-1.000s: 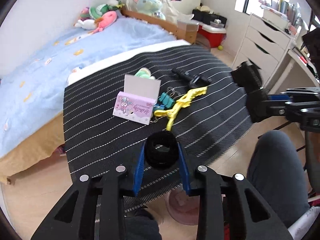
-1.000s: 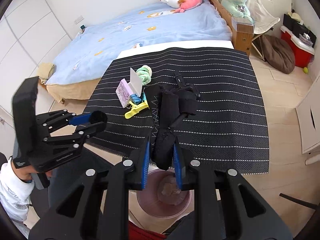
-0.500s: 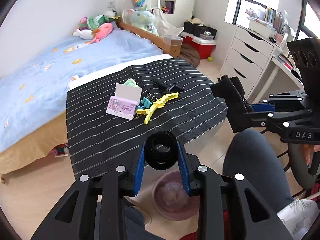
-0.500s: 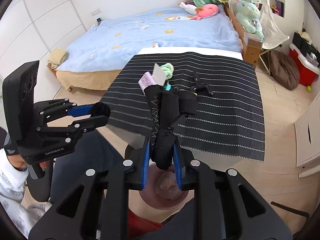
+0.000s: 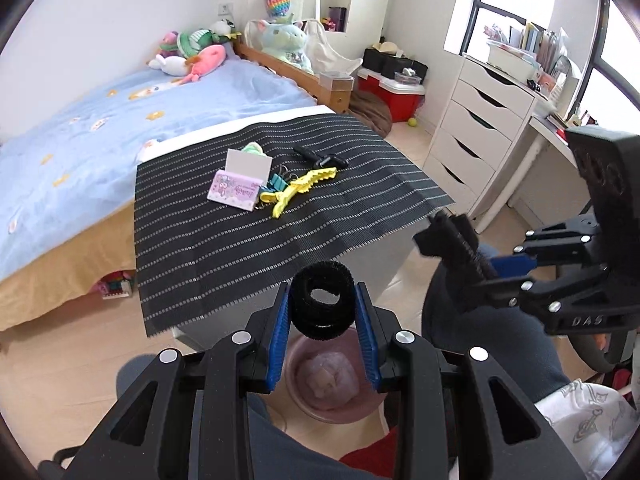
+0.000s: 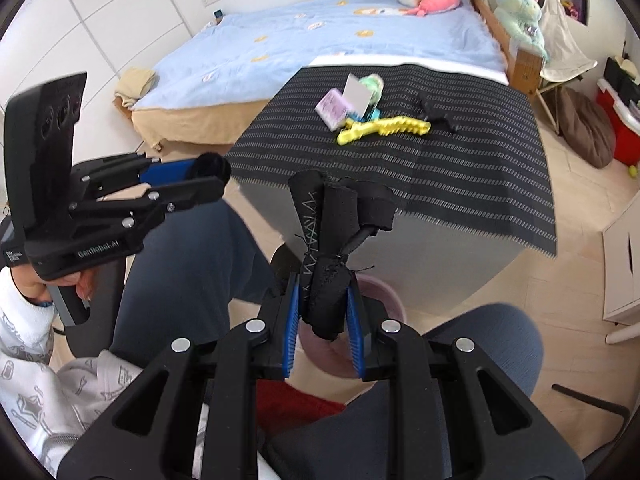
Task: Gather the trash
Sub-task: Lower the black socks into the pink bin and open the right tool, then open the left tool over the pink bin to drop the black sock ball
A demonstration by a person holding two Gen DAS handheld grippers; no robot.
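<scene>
Risk first: the bin (image 5: pixel 332 384) sits low between my knees, half hidden under the table (image 6: pixel 400 256) edge. If I let go too far out, trash lands on the floor or my lap.

My right gripper (image 6: pixel 324 320) clamps a black fabric bundle (image 6: pixel 332 240), long and floppy; it may snag the rim.

My left gripper (image 5: pixel 323 332) pinches a black roll (image 5: pixel 322 304), directly above the bin.

Black white-striped mat (image 5: pixel 248 236), pink bin (image 5: pixel 304 400)
</scene>
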